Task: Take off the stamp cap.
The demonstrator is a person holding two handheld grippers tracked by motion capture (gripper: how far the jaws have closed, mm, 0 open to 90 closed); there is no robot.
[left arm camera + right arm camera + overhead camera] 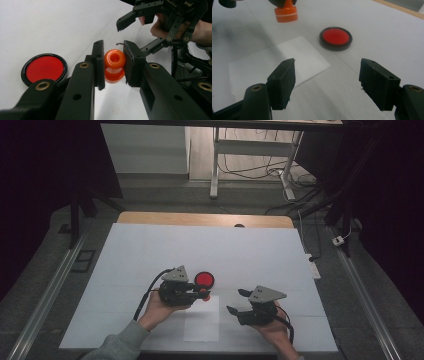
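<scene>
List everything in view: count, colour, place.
orange spool-shaped piece: one, orange, clamped between the left gripper's jaws above the table.
round disc: one, red with a black rim, lying flat on the white cover beside the left gripper.
paper sheet: one, white, flat near the table's front edge.
table cover: one, white, over a wooden table.
left gripper: one, black, shut on the orange piece.
right gripper: one, black, jaws open with nothing between them.

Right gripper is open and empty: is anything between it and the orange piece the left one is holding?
Nothing visible. The right gripper looks across bare white table toward the orange piece, clamped in the left gripper. The red disc lies off to one side, and the paper sheet lies flat.
</scene>
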